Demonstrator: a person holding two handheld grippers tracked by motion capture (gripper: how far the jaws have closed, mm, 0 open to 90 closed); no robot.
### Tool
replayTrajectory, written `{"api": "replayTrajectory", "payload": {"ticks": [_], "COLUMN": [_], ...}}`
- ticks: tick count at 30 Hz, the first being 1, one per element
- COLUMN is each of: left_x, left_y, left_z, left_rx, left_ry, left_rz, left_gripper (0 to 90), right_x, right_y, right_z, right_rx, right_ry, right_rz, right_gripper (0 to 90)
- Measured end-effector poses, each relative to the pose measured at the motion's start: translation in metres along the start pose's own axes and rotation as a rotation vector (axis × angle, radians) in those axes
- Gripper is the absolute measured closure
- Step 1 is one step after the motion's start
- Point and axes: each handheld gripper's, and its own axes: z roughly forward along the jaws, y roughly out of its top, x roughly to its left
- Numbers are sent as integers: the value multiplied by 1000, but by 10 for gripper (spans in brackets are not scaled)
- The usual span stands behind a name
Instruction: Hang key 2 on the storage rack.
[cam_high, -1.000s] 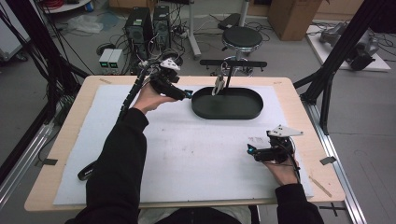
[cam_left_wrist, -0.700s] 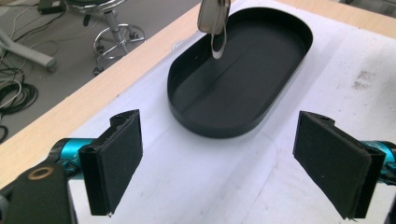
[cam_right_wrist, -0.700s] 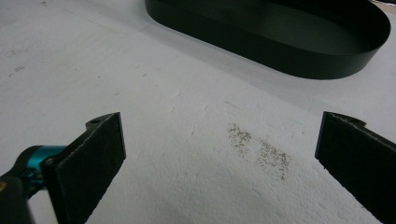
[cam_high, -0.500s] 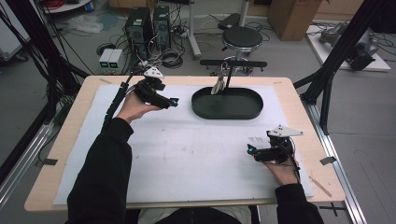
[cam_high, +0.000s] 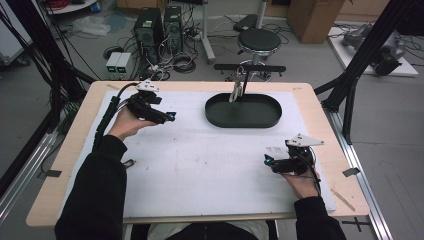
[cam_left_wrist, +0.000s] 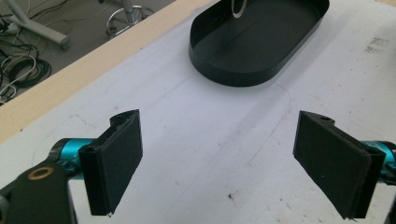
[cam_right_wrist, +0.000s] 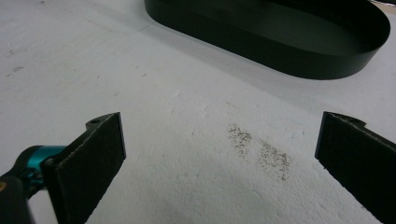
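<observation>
Two handheld grippers over a white-covered table, both empty.

Left gripper (cam_high: 170, 117) held with jaws spread above the white sheet (cam_high: 210, 165); black oval tray (cam_high: 243, 111) near the far edge, well apart; right gripper (cam_high: 268, 160) likewise spread, low over the sheet.

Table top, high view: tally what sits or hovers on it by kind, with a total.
Black oval tray: 1
Metal piece leaning on the tray's far rim: 1
White mat: 1
Grippers, left gripper and right gripper, both open and holding nothing: 2
Total: 5
</observation>
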Motion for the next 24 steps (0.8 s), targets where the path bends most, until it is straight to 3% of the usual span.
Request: {"api": "replayTrajectory", "payload": {"ticks": [5, 8, 17, 24], "left_x": [2, 2, 1, 1], "left_y": [-11, -19, -41, -59], "left_z": [-5, -9, -28, -42], "left_rx": [10, 18, -7, 53], "left_ry": [9, 37, 32, 55], "left_rz": [-7, -2, -58, -53], "left_gripper": [162, 162, 162, 160], "right_x": [1, 2, 2, 2], "right_y": [0, 0, 0, 1], "right_z": [2, 2, 3, 4], "right_rx": [11, 15, 16, 14], "right_ry": [7, 8, 17, 19], "right_rz": [-7, -9, -10, -13], "right_gripper": [8, 8, 9, 8]}}
